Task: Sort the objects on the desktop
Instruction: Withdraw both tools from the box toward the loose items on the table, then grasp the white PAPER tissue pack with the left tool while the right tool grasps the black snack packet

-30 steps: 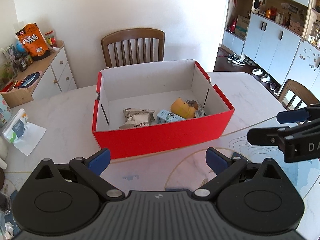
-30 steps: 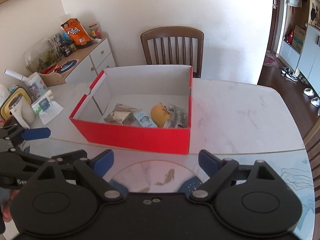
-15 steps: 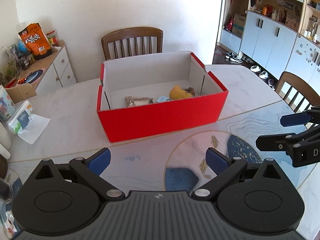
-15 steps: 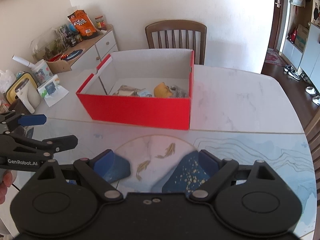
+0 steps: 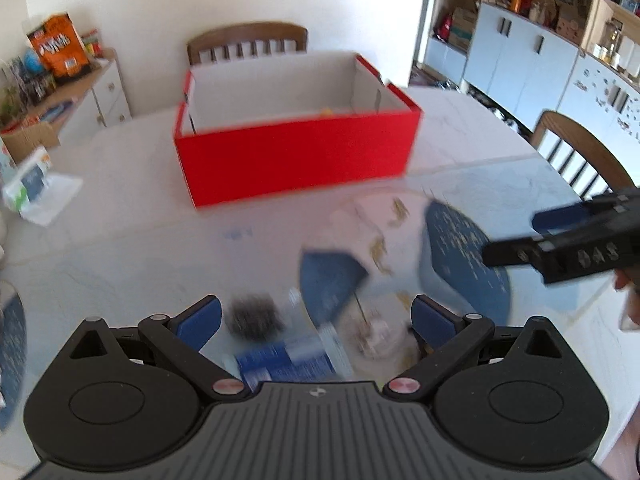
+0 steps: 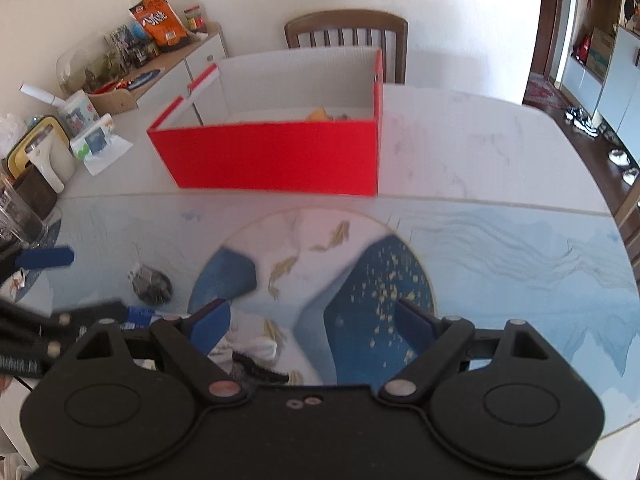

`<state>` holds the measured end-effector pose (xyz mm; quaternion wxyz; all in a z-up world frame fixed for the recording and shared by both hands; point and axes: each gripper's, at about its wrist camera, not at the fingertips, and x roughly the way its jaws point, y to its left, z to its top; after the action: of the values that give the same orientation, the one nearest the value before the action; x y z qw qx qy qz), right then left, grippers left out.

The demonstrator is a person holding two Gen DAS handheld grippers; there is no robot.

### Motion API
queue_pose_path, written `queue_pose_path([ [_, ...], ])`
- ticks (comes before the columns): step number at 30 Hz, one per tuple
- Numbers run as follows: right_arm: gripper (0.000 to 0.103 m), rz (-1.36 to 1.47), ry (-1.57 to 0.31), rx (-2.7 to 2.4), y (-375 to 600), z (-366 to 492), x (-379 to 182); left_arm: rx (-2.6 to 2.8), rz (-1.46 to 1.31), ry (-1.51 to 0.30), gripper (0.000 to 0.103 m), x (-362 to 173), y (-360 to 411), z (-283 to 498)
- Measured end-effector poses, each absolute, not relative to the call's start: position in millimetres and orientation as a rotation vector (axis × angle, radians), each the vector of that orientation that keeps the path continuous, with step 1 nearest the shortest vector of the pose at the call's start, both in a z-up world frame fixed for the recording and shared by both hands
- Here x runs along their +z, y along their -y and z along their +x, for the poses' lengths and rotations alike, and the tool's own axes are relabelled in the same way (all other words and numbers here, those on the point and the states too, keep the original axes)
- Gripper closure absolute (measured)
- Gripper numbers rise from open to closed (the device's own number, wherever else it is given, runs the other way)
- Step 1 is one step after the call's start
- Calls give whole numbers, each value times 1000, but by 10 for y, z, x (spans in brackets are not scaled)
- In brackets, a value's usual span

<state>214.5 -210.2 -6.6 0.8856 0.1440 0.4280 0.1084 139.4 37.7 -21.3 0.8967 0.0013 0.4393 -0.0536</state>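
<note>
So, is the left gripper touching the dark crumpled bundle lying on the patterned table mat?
Apart. The right wrist view shows mat between the dark crumpled bundle and the left gripper, whose jaws stand open.

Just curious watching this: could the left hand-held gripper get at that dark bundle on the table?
Probably yes. The left hand-held gripper is open and empty, and the dark bundle lies on the table just ahead, nothing between them.

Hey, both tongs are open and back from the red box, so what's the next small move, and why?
Probably lower the left tongs onto the dark bundle lying just ahead of them on the mat. Both tongs are open and empty, and the red box already holds items, so this loose piece looks next. The left view is blurred.
</note>
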Motion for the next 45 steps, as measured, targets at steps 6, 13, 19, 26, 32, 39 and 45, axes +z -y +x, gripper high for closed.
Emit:
queue_pose_path([
  [6, 14, 320, -935, 234, 1991, 2081, -220, -141, 15, -966, 1, -413, -207, 1155],
  [13, 14, 363, -986, 235, 1851, 2049, -387, -116, 22, -1017, 1, -619, -119, 1053],
  [19, 15, 415, -1049, 220, 1743, 2069, -560, -78, -10, -1085, 1, -872, -121, 1031],
  [26, 17, 437, -1101, 212, 1615, 2105, -677, -56, -37, -1132, 2, -1060, -167, 1033],
  [32, 29, 423, -1125, 217, 1520, 2143, -736, -74, -56, -1146, 7, -1091, -170, 1046],
  [39, 44, 401, -1120, 216, 1506, 2152, -714, -101, -27, -1136, 27, -1058, -113, 1041],
  [45, 49, 419, -1121, 208, 1538, 2157, -721, -114, -14, -1136, 36, -1045, -74, 1053],
])
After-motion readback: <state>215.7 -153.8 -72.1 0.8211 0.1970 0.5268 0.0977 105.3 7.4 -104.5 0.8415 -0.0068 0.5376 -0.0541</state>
